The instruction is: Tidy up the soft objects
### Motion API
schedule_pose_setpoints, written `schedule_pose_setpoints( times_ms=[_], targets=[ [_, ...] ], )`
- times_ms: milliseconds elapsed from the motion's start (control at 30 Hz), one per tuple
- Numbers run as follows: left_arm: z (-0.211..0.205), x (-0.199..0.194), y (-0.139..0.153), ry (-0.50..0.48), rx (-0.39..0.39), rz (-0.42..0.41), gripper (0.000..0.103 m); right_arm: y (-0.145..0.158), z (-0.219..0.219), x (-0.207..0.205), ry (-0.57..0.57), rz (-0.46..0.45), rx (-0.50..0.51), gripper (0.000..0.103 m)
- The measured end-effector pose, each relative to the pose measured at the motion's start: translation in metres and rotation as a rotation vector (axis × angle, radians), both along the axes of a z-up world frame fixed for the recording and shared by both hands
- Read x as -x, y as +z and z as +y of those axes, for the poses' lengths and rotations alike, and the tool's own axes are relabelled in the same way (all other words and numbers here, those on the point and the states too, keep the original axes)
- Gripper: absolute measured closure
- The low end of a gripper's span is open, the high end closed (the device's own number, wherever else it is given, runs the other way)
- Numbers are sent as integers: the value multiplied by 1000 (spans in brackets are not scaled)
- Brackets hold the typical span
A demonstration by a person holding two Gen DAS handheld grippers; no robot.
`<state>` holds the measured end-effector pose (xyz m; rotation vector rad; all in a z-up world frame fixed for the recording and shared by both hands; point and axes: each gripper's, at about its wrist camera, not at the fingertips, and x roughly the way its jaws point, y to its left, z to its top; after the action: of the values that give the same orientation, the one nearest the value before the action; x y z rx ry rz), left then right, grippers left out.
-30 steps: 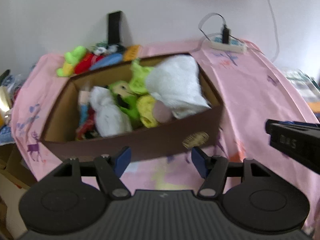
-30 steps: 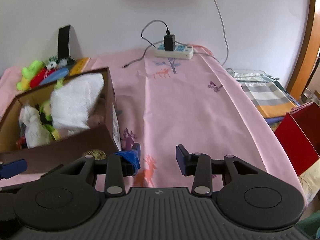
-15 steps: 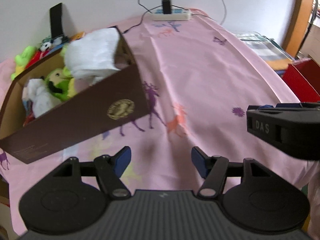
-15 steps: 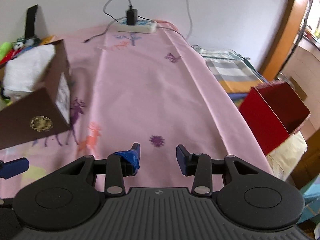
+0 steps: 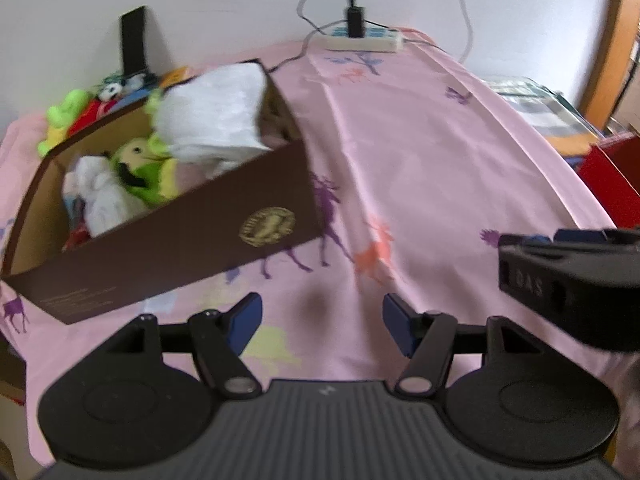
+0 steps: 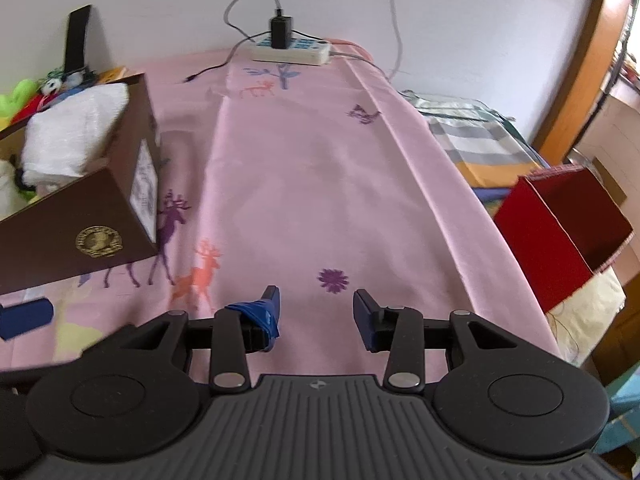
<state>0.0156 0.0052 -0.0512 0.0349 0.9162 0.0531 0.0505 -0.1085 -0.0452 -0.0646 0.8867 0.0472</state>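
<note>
On a pink cloth, a brown box brims with soft toys and a white towel. Both the left gripper and the right gripper hover beside it with jaws apart and empty, the right's having just been widening.

brown box cut off at the left edge; toys behind it blurred.
</note>
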Motion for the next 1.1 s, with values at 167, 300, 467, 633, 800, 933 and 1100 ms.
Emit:
schedule_pose_setpoints(
  times_ms=[167, 300, 467, 633, 800, 933, 1100],
  targets=[
    [16, -3, 3, 45, 12, -6, 38, 4, 14, -2, 43, -11, 1, 79],
    [29, -2, 8, 79, 7, -28, 38, 9, 27, -3, 78, -25, -4, 78],
    [48, -3, 16, 128, 10, -52, 38, 16, 45, -7, 132, -42, -19, 78],
    [65, -4, 23, 181, -7, -86, 38, 30, 61, -8, 179, -89, -24, 78],
    [79, -6, 33, 219, -19, -116, 38, 41, 72, -14, 203, -108, -52, 78],
    [85, -7, 42, 240, -42, -146, 38, 47, 77, -16, 204, -122, -72, 78],
    [89, -11, 48, 241, -39, -166, 38, 50, 82, -18, 214, -128, -76, 77]
  ],
)
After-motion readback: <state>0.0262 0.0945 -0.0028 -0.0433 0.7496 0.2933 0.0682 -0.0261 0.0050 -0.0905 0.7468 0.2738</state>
